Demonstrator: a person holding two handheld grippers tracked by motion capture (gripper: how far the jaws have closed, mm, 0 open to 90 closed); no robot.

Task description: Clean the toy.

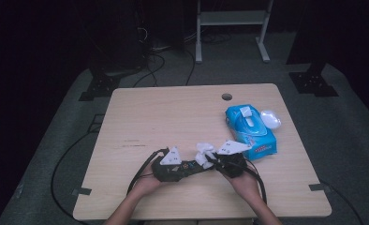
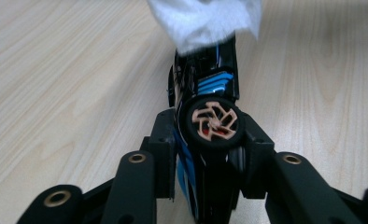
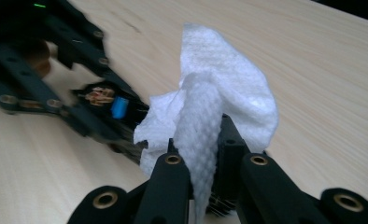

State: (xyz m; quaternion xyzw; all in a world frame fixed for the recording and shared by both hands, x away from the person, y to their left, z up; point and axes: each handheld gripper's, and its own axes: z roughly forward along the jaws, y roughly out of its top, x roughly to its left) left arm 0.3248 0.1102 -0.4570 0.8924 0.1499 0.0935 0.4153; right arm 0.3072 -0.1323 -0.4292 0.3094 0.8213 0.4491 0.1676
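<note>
Left gripper (image 2: 210, 140) is clamped on the toy car (image 2: 205, 88) — the car sticks out toward 12 in its own view, wheel up between the pads. Right gripper (image 3: 205, 158) pinches a tissue (image 3: 219, 93), which looks like it's touching the car's far end — blurry there. Tissue pack (image 1: 251, 130) sits at 2 o'clock from both.

Two hands low over the near table edge, left gripper (image 1: 199, 168) and right gripper (image 1: 210, 160) tip to tip, both pairs of jaws squeezed tight.
</note>
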